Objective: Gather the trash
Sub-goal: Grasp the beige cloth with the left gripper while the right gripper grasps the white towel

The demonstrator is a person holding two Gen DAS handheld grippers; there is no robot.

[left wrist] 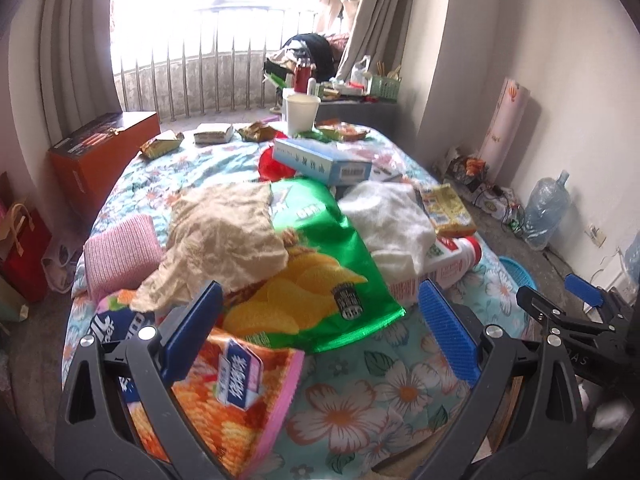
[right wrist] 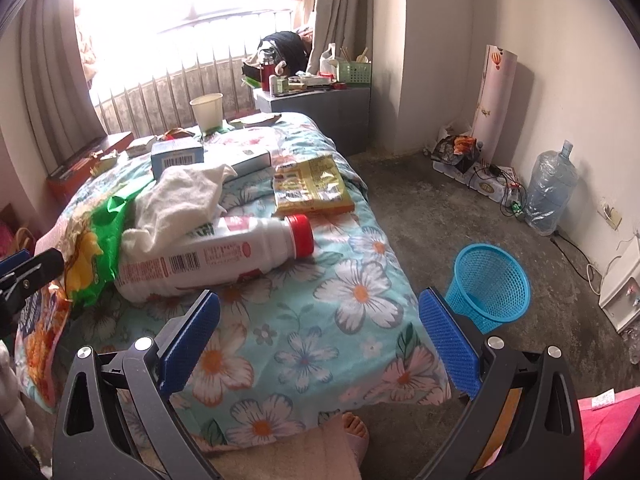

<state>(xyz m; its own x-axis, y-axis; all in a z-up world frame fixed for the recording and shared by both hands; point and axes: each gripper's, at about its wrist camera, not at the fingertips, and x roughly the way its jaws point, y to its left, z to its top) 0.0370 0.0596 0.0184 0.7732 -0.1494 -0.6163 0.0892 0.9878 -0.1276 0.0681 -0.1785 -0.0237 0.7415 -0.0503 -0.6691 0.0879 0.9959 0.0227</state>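
Trash lies on a flowered bedspread (left wrist: 384, 392). A green chip bag (left wrist: 320, 272) sits in the middle, with an orange snack bag (left wrist: 236, 392) in front of it under my left finger pad. My left gripper (left wrist: 320, 320) stands open over both, holding nothing. A white bottle with a red cap (right wrist: 224, 256) lies on its side just beyond my right gripper (right wrist: 320, 332), which is open and empty. A blue mesh wastebasket (right wrist: 490, 284) stands on the floor right of the bed. My right gripper (left wrist: 560, 300) also shows at the right edge of the left wrist view.
Crumpled brown paper (left wrist: 224, 236), a white cloth (right wrist: 180, 196), a yellow packet (right wrist: 312, 188), blue boxes (left wrist: 320, 160) and a paper cup (right wrist: 208, 112) also lie on the bed. A water jug (right wrist: 552, 188) and cables sit by the wall. A person's bare foot (right wrist: 354, 430) is below.
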